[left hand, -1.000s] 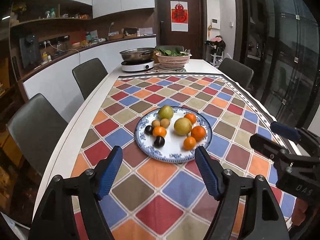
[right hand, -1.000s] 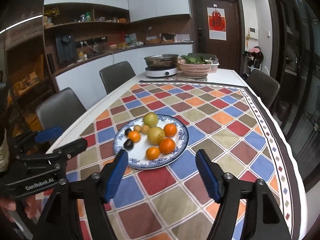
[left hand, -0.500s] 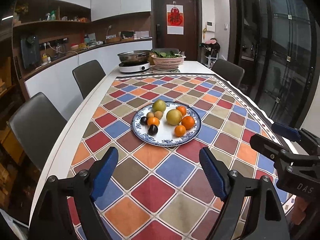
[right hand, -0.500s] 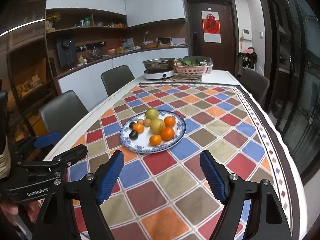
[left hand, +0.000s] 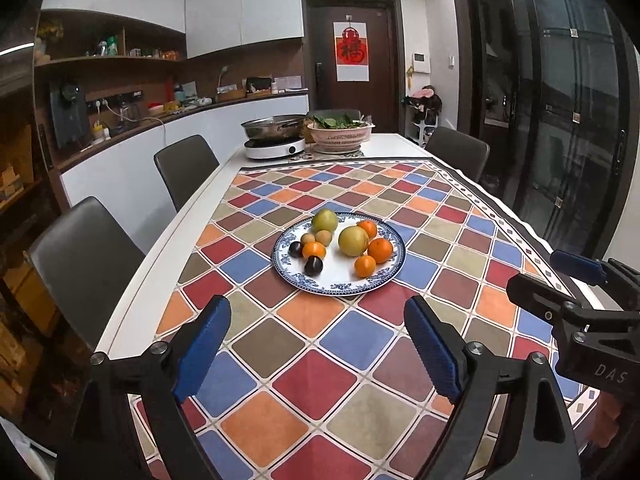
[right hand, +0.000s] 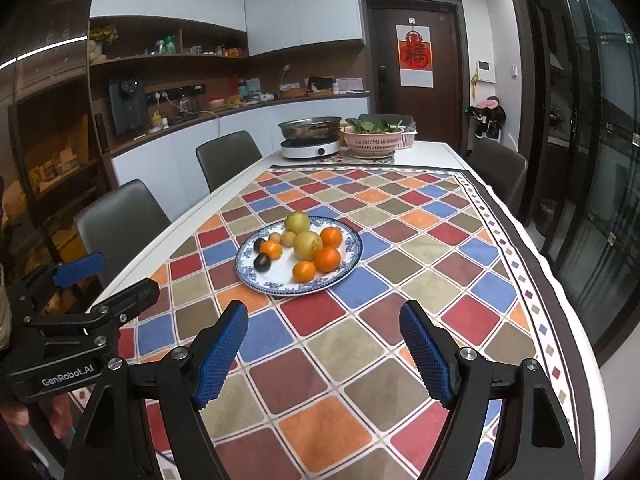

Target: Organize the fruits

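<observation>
The plate (left hand: 384, 276) holds all the fruit (left hand: 353, 241), grouped by kind, so the sort looks done; the step in hand seems a clean retreat, best kept level and clear of the plate; the left gripper (left hand: 316, 344) is opening, empty; the right gripper (right hand: 324, 348) gapes wide, empty; both now sit farther from the plate than a second ago.
</observation>
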`<state>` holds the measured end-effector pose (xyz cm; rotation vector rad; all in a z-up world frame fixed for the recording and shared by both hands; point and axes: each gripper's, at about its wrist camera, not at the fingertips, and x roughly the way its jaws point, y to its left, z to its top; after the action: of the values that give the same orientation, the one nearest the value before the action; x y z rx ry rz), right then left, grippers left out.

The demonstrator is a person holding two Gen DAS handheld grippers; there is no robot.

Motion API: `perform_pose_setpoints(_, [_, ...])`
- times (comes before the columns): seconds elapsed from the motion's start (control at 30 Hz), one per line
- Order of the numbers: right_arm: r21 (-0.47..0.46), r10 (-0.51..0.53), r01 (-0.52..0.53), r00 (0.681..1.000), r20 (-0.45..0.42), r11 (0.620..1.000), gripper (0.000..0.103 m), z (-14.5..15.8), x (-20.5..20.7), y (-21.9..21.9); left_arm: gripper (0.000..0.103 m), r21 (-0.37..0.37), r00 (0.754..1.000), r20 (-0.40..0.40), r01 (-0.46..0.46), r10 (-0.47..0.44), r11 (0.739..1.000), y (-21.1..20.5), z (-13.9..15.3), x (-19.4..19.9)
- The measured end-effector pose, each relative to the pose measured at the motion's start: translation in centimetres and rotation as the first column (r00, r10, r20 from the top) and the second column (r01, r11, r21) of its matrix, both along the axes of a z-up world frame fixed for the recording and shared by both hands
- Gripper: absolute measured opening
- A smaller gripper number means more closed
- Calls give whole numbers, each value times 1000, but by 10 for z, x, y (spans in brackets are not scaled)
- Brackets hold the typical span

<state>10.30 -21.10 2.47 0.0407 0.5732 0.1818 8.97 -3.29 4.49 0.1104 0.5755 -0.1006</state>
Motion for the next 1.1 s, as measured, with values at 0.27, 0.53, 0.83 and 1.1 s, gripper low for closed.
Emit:
perform_pose_setpoints(0.27, [6, -3, 3, 1000, -2, 1000, 79, -2, -3, -1, 92, -2, 1000, 5, -4, 4, 1000, 2, -1, -4])
perform_pose_setpoints(0.53, [-2, -9, 9, 1000, 6, 1000, 79, -3, -7, -1, 98, -13, 1000, 10, 1, -1, 1000, 4, 0, -16])
perform_pose_setpoints(0.83, [-1, -13, 13, 1000, 21, 1000, 79, -1, -20, 2, 103, -11, 1000, 20, -22, 22, 1000, 7, 4, -25])
perform_pose_setpoints(1.1, [0, -14, 14, 1000, 23, 1000, 79, -1, -22, 2, 103, 2, 999, 39, -33, 33, 999, 8, 5, -29])
